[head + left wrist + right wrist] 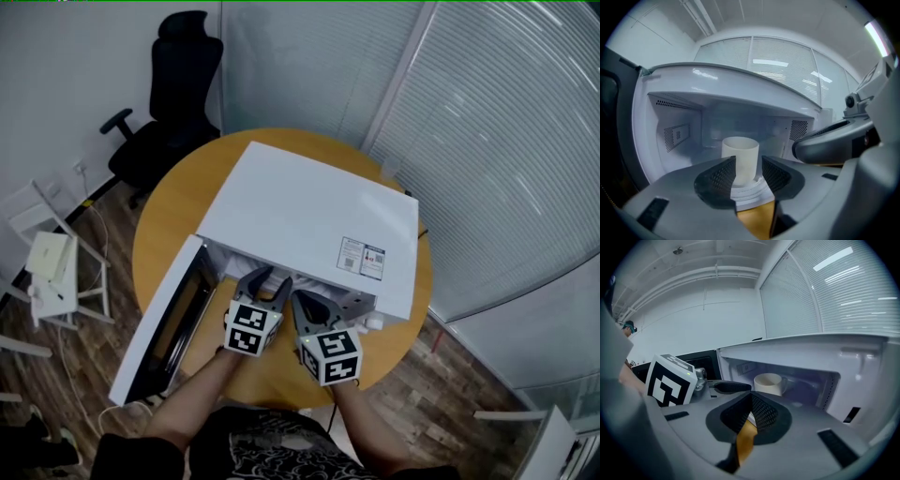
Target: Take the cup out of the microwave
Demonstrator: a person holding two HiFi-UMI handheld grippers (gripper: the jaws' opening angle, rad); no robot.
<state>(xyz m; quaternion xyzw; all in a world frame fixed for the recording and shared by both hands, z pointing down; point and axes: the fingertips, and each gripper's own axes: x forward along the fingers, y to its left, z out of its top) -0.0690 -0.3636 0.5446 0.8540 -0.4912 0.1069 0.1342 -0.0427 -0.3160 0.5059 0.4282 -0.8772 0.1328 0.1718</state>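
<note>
Looking down from the head view, the microwave (309, 211) roof hides the cup (740, 154), which stands inside the cavity, its base masked by the left gripper (270, 279). That gripper's jaws stand apart, framing the cup without pressing it. Right gripper (751, 397) clenched on nothing, at the cavity mouth. Door (164, 323) hangs wide open to the left, reaching the table (178, 202) rim.

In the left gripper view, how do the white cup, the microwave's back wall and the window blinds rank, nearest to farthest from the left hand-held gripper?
1. White cylindrical cup, straight ahead, in line with the jaws' gap.
2. Microwave's pale back wall, behind the cup.
3. White window blinds, above, far beyond that wall.
</note>
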